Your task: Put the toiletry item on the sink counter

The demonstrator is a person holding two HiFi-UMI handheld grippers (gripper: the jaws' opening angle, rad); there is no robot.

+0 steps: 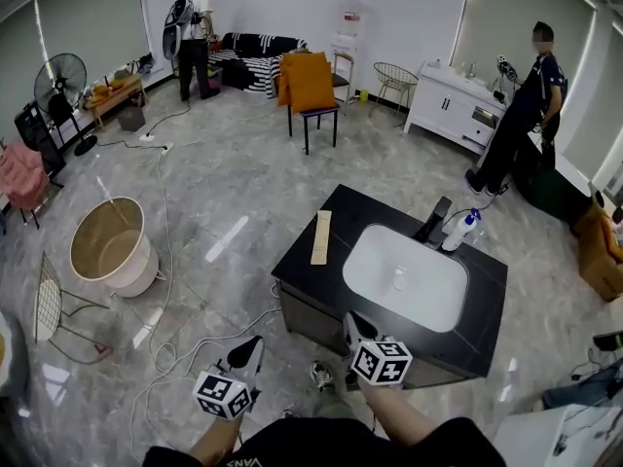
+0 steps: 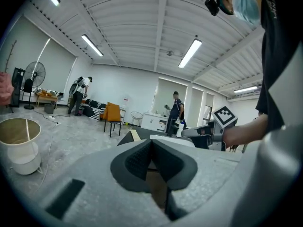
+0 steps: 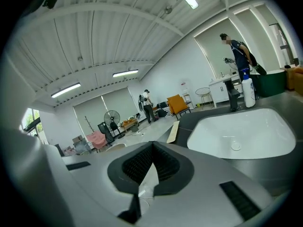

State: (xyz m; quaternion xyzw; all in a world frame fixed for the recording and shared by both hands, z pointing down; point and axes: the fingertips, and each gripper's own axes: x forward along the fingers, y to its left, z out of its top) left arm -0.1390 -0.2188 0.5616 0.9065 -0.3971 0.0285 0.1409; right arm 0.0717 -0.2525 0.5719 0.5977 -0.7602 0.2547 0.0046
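Note:
A white bottle with a blue cap [image 1: 461, 230] stands on the black sink counter [image 1: 302, 261], to the right of the dark faucet [image 1: 433, 222] behind the white basin [image 1: 407, 275]. The right gripper view shows the same bottle [image 3: 247, 92] far off beyond the basin [image 3: 246, 131]. A long beige strip [image 1: 320, 236] lies on the counter's left side. My right gripper [image 1: 352, 323] hangs at the counter's near edge, shut with nothing in it [image 3: 152, 144]. My left gripper [image 1: 255, 344] is lower left over the floor, also shut and empty [image 2: 151, 141].
A beige tub [image 1: 107, 243] and a wire chair [image 1: 54, 305] stand at left, with cables [image 1: 185, 343] trailing across the floor. Farther off are an orange chair [image 1: 310, 86], a white cabinet [image 1: 453, 105], a fan [image 1: 60, 84] and two people [image 1: 526, 115] [image 1: 198, 37].

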